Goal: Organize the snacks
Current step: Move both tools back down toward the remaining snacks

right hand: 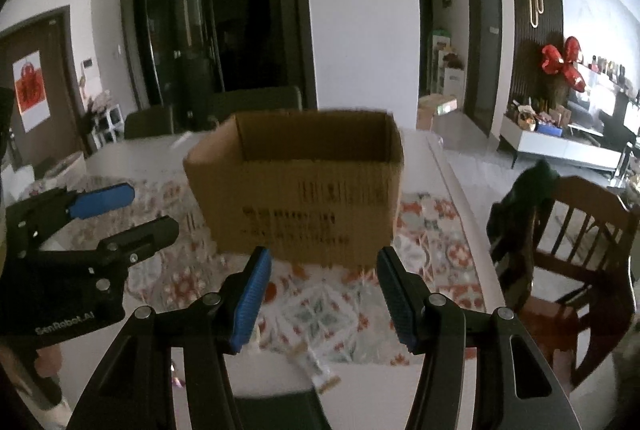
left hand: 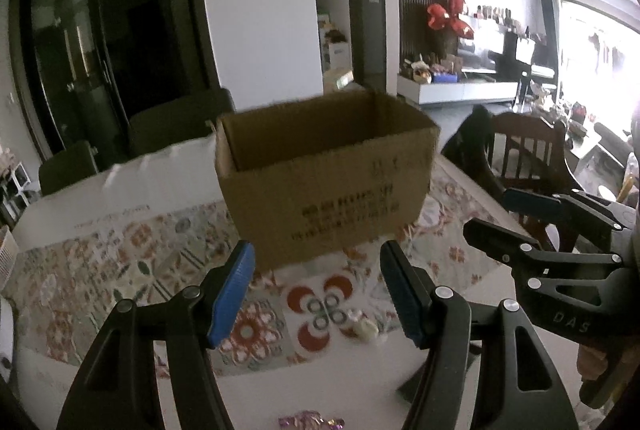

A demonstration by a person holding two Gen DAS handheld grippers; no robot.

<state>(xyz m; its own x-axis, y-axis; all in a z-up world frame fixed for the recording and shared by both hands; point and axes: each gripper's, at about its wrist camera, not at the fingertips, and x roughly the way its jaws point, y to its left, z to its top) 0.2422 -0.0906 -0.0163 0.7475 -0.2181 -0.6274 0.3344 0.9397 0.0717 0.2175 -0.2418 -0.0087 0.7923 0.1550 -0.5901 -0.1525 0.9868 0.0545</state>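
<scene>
An open cardboard box (left hand: 326, 181) stands on the patterned tablecloth; it also shows in the right wrist view (right hand: 300, 189). My left gripper (left hand: 318, 290) is open and empty, above the table in front of the box. A small pale wrapped snack (left hand: 362, 328) lies on the cloth between its fingers, and a purple wrapped snack (left hand: 310, 422) lies at the bottom edge. My right gripper (right hand: 320, 294) is open and empty, in front of the box. A clear-wrapped snack (right hand: 316, 370) lies below it. Each gripper shows in the other's view: the right one (left hand: 500, 226), the left one (right hand: 136, 209).
The table (left hand: 352, 378) carries a floral cloth (left hand: 120, 270). Dark chairs (left hand: 180, 121) stand behind it, and a wooden chair (right hand: 572, 230) with a dark garment stands to the right. A white object (left hand: 6, 334) sits at the left edge.
</scene>
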